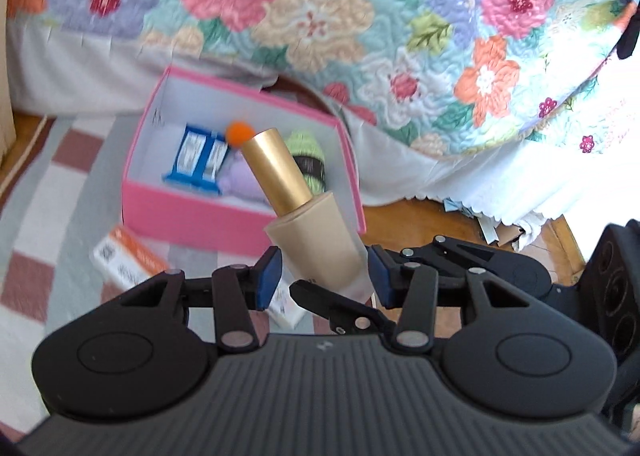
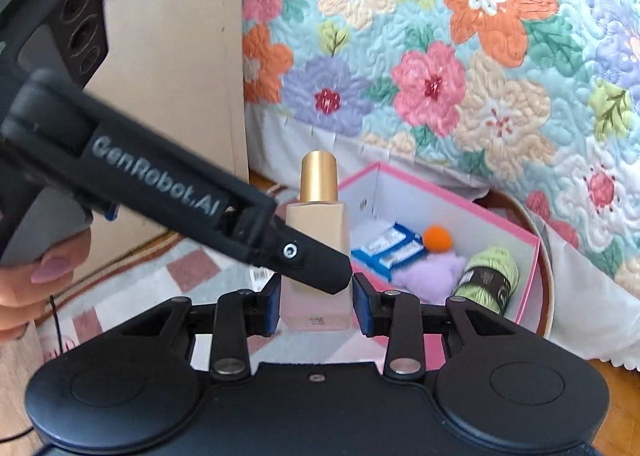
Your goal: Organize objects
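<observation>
- While both grippers are meeting at the foundation bottle (image 2: 315,256), the right gripper (image 2: 315,306) is clamping its base, near the pink box (image 2: 440,196).
- Only the left wrist view is showing the left gripper (image 1: 322,276) pads (image 1: 267,276) flanking the bottle without clearly pressing it, plus an orange-and-white carton (image 1: 128,256) lying on the rug (image 1: 48,192).

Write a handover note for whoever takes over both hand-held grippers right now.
Left hand-held gripper: pads around the foundation bottle, bottle tilted in its view.
Right hand-held gripper: pads on the same bottle's lower body.
The bottle is held off the floor by both, near the pink box.
Done: blue packets, orange pompom, purple soft item and green yarn lie in the box.
Left: put the bottle in the box; the white and orange packet remains on the rug.
</observation>
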The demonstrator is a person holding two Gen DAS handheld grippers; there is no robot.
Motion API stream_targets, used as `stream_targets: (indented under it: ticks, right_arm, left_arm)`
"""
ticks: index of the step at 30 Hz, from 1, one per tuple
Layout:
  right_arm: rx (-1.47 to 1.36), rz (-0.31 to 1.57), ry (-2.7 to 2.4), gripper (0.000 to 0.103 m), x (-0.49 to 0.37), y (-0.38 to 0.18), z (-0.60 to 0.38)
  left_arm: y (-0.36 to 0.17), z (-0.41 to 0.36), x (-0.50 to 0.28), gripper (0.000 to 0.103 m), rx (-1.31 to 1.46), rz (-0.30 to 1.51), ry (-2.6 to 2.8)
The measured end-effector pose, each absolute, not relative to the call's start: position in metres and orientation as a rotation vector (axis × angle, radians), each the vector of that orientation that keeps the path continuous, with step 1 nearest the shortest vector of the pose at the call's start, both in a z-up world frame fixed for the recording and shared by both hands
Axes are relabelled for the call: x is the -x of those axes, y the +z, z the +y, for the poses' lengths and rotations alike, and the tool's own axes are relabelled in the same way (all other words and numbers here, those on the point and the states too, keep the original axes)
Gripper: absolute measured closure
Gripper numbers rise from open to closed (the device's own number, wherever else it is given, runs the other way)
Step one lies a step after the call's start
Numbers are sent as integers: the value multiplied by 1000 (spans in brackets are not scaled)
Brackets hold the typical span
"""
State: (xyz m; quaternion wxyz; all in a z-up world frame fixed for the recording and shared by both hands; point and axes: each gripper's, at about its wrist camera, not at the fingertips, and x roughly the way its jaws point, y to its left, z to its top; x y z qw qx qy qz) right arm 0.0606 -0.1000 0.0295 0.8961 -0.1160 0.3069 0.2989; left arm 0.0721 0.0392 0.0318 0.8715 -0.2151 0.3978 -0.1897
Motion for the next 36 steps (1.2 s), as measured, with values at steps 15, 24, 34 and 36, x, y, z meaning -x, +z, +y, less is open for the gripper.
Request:
stream_targets:
  ticks: [15, 24, 34, 36]
  right_arm:
    - [123, 772, 652, 62, -193, 21, -94]
    - [205, 952, 745, 62, -248, -39, -102]
    - [90, 1130, 889, 63, -291, -84, -130]
    - [64, 1139, 909, 63, -296, -91, -131]
  left_arm:
    - [22, 60, -196, 57, 516, 994, -261]
    - [-43, 51, -256, 57, 613, 1214, -227]
    - [-63, 22, -277, 59, 517, 1307, -229]
    - [-65, 22, -281, 59, 508, 1295, -204]
